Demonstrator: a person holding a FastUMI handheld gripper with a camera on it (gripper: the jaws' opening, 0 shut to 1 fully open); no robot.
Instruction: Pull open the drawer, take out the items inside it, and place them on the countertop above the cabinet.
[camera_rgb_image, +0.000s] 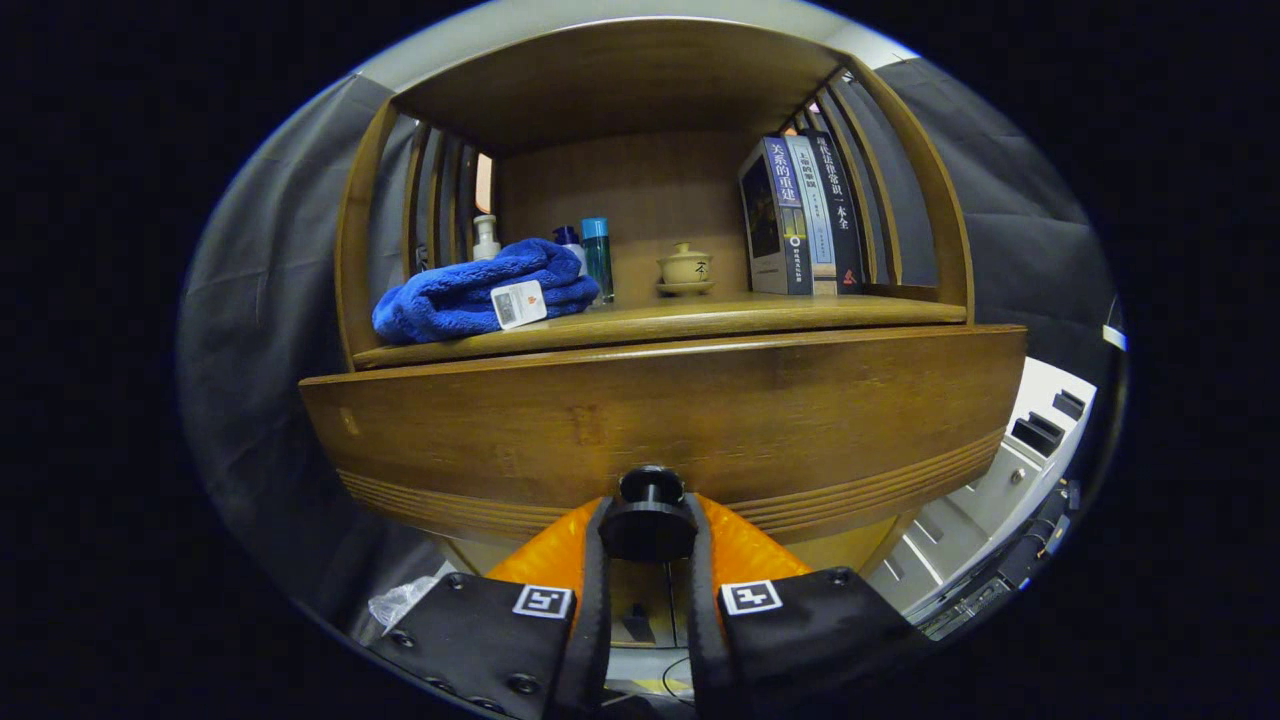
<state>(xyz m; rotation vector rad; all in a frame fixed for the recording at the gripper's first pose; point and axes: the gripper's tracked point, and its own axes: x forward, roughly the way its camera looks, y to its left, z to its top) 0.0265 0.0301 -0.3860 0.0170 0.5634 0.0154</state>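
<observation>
The tongs (648, 535) are pinching the round knob (648, 522) of the wooden drawer (660, 420), whose front is sitting just below the worktop (700, 316). The contents are hidden, so nearly everything is remaining. A blue towel (480, 290), bottles (596, 255), a lidded teacup (685, 268) and books (800, 215) are crowding the worktop.

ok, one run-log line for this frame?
stage: drawer pull | gripper: shut on drawer knob | drawer front: contents unseen | countertop: blue towel, bottles, teacup, books
</observation>
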